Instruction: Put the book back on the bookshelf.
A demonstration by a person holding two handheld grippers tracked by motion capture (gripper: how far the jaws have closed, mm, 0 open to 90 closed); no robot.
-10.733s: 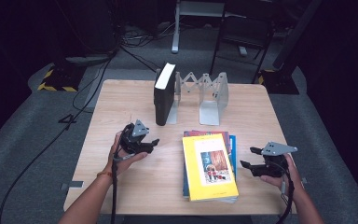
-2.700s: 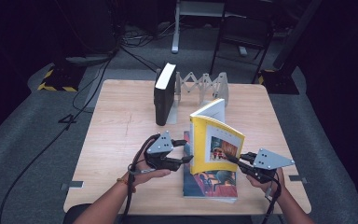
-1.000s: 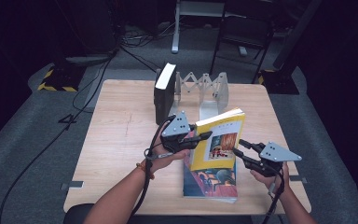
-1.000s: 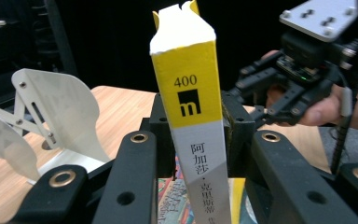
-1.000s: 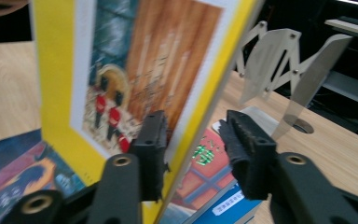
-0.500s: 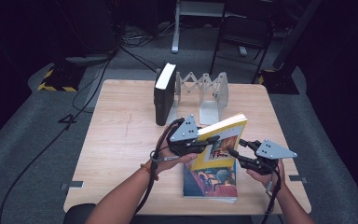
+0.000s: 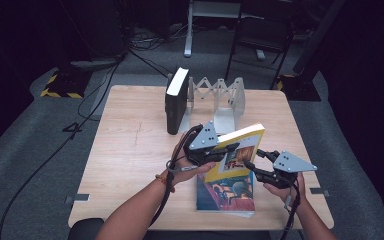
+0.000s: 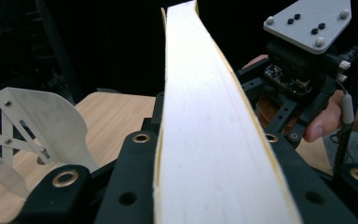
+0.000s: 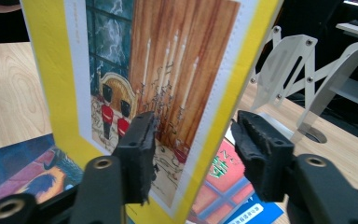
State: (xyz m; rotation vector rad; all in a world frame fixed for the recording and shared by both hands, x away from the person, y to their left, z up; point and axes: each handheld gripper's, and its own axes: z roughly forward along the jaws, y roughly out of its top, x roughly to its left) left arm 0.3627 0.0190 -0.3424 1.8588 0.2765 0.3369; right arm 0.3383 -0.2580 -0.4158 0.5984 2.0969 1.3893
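Observation:
A yellow book [image 7: 236, 150] is held tilted above a stack of books [image 7: 225, 196] on the wooden table [image 7: 130, 150]. My left gripper [image 7: 226, 148] is shut on the book's fore edge. In the left gripper view the white page block [image 8: 200, 116] runs up between the black jaws of the left gripper [image 8: 205, 140]. My right gripper [image 7: 254, 168] is at the book's lower right side. In the right gripper view the right gripper [image 9: 193, 135] stands open, its jaws straddling the yellow book [image 9: 158, 74], one in front of the cover and one behind.
A thick black book [image 7: 176, 100] stands upright at the left end of an expanding metal book rack [image 7: 220, 95] at the table's back. The rack's plates [image 9: 307, 70] are close behind the held book. Cables trail on the floor at the left.
The yellow book lay flat on the stack 10.7 s ago; now it is lifted and tilted in my left gripper. Over the last second both grippers drifted slightly toward each other.

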